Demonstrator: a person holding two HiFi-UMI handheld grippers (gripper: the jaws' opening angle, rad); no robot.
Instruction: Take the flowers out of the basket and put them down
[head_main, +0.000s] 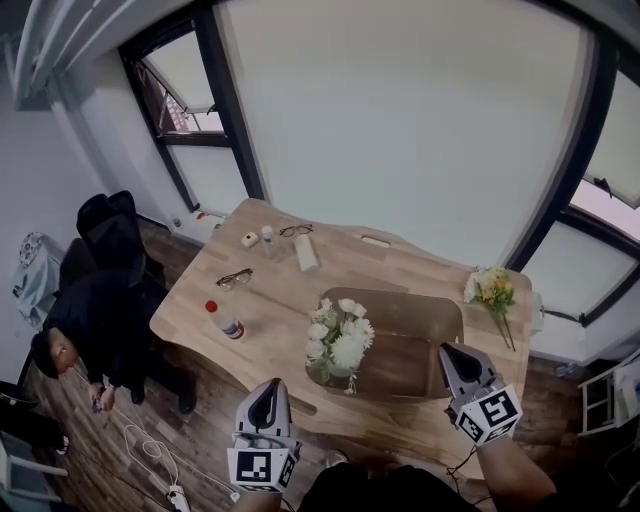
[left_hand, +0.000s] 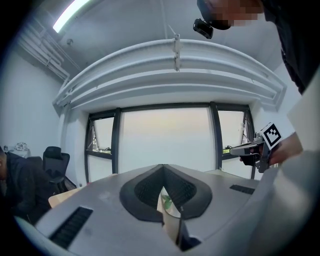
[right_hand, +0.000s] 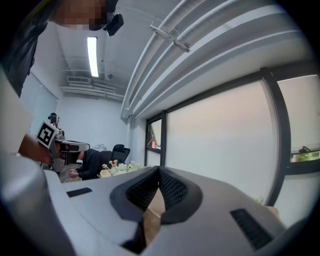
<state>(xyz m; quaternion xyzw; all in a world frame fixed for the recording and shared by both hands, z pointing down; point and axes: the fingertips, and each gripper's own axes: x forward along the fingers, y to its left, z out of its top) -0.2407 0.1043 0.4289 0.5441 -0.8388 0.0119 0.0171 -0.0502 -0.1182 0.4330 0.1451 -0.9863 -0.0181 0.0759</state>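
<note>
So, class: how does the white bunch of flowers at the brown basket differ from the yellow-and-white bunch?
Colour: the white bunch of flowers is nearly all white; the yellow-and-white bunch has yellow mixed in.
Place: the white bunch sits at the brown basket's left end; the yellow-and-white bunch lies outside it on the wooden table.
Size: the white bunch looks fuller than the yellow-and-white bunch.
Both have green stems.

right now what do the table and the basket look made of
Table: light wood with a matte finish; plank seams and grain show. Basket: smooth brown walls with no weave visible, possibly cardboard or plastic; the view leaves it open.
</note>
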